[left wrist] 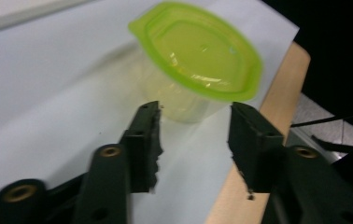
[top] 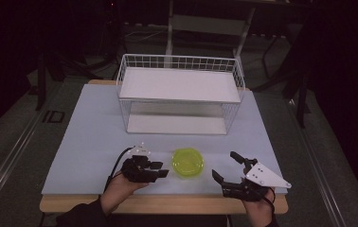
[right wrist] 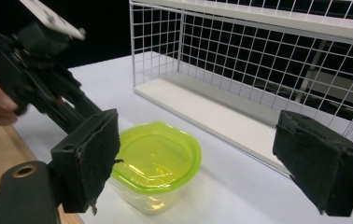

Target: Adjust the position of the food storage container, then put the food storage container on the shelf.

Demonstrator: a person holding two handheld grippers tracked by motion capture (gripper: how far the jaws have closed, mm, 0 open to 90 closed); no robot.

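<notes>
Near the lower centre of the high view, the green-lidded container (top: 188,162) is sitting on the bench (top: 92,137), between the half-open, empty left claw (top: 161,169) and the wide-open right claw (top: 225,166).

Container (right wrist: 153,186) is clear glossy plastic, with a lime-green translucent plastic lid (right wrist: 155,156), smooth and shiny with highlights. Desk (top: 163,204) shows a pale wood edge, matt; its top is covered by a smooth matt pale blue-white sheet (top: 92,137). Rack (top: 179,94) is white coated metal wire mesh with flat matt white shelf boards. Both hand-held gripper bodies look like matt black plastic; the right hand-held gripper (top: 224,168) has rough, frayed black foam pads (right wrist: 90,158) and a grey smooth plate (top: 264,176).
</notes>
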